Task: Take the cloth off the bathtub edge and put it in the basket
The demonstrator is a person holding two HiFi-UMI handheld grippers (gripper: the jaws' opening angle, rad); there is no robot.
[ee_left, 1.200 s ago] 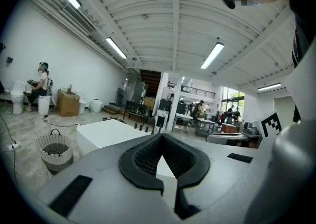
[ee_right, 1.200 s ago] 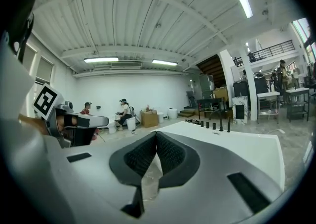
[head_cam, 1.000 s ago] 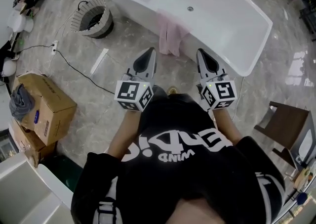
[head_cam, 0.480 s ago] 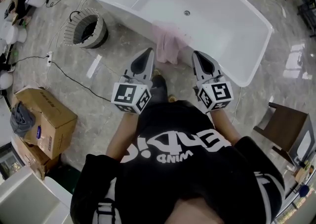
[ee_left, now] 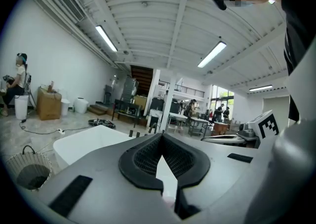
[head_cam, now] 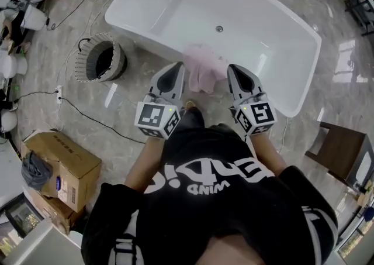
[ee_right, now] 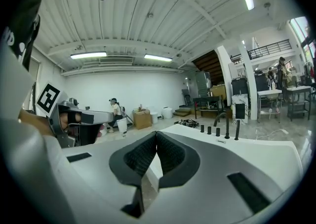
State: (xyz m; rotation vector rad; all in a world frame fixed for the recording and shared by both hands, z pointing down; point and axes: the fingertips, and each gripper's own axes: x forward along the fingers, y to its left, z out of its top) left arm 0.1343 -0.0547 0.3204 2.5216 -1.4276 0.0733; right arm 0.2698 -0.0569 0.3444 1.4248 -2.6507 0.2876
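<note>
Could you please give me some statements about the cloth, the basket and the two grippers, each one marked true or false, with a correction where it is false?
1. The pink cloth hangs over the near edge of the bathtub. True.
2. The basket stands inside the bathtub. False: it stands on the floor, outside the tub.
3. The right gripper holds the cloth. False: its jaws are together with nothing between them.
4. The left gripper is shut and empty. True.

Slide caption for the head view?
Left hand-held gripper and right hand-held gripper, both shut and empty, flank pink cloth draped over bathtub edge; basket stands at left.
</note>
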